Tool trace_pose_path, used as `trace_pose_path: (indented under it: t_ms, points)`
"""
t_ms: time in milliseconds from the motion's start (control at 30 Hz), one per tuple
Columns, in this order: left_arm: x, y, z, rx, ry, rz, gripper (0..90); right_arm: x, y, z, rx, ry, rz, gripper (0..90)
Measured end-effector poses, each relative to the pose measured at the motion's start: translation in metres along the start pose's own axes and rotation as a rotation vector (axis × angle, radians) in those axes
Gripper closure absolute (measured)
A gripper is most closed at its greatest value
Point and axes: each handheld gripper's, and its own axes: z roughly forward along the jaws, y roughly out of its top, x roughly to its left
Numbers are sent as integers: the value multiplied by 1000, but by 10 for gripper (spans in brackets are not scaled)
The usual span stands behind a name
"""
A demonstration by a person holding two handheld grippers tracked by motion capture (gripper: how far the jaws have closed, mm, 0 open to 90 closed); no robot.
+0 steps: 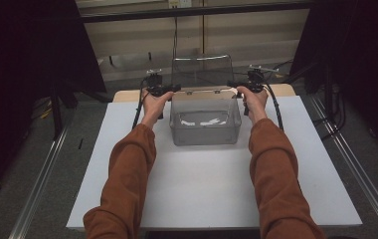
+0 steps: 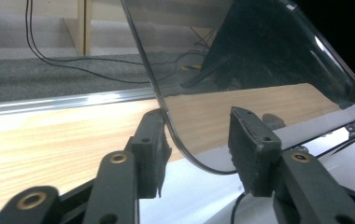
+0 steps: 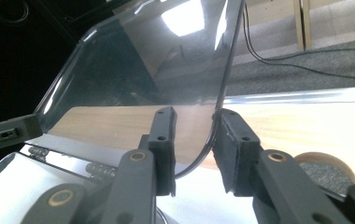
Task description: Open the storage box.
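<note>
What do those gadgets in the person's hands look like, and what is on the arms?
Both arms wear rust-orange long sleeves. Each hand holds black tongs: the left tongs and the right tongs. Each has two flat black jaws on linked bars with brass-coloured pivots, and a black cable trails from the right one.

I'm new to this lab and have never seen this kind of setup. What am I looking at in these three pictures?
A person holds a hand tool in each hand: the left gripper and the right gripper. One picture looks down from above the table; the other two come from cameras riding on each gripper, looking along its black jaws. On the table stands a clear plastic box with its hinged lid raised upright. Each gripper has a side edge of the lid between its jaws. The jaws stand open: in each gripper view, one pad is at the lid's edge and the other stands clear.
</note>
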Motion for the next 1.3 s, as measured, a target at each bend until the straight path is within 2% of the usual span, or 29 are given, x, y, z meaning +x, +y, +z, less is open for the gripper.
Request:
trace_pose_path:
  t_ms: [100, 267, 700, 1033, 1133, 1200, 1300]
  points:
    - [2, 0, 0, 5, -9, -11, 554, 1, -1, 0, 4, -3, 3, 669]
    - [1, -2, 2, 14, -9, -20, 511, -1, -2, 1, 21, 10, 35, 653]
    - [-1, -2, 1, 19, -9, -30, 509, 1, -3, 2, 26, -2, 27, 627]
    - [3, -2, 1, 26, -31, -53, 501, 1, -3, 3, 32, 9, 20, 602]
    - [3, -2, 1, 23, -26, -58, 499, 1, -3, 3, 34, 9, 22, 597]
    - [2, -3, 2, 23, -5, -53, 479, 0, -4, 4, 34, 10, 26, 579]
    - [2, -3, 1, 24, -7, -52, 458, 1, -6, 6, 34, 13, 44, 537]
